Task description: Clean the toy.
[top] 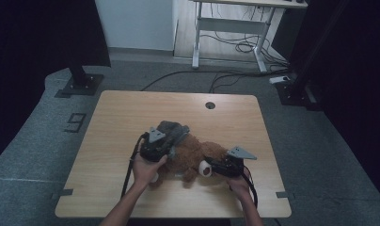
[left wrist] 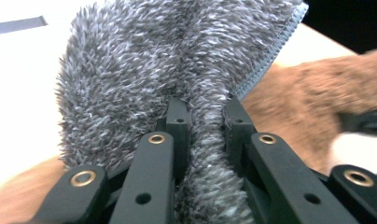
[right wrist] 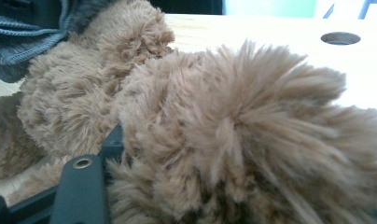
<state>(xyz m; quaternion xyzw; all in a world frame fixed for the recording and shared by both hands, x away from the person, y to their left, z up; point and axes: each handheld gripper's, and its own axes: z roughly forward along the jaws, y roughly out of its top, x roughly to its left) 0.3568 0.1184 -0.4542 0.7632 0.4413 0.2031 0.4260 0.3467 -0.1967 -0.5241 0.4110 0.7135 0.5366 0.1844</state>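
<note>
High view: a wooden worktop (top: 117, 117) with a round grommet hole (top: 210, 105) near its far edge; a brown plush toy (top: 197, 155) lies on it near the middle, toward the near edge, with a grey fluffy cloth (top: 175, 129) resting on its far left part. The left tongs (top: 156, 147), held in the left hand (top: 146, 169), sit at the cloth; the right tongs (top: 221, 165), held in the right hand (top: 239, 184), sit at the toy's right end beside a white patch. Left gripper view: the black jaws are clamped on a fold of the grey fluffy cloth (left wrist: 144, 70), its stitched hem at upper right; brown plush toy (left wrist: 308, 93) beyond. Right gripper view: brown plush toy (right wrist: 233, 126) bulges over the jaws, one black jaw showing at lower left; whether these tongs are together or apart cannot be told. Grey cloth (right wrist: 23, 37) lies at upper left, grommet hole (right wrist: 340, 38) at upper right.
</note>
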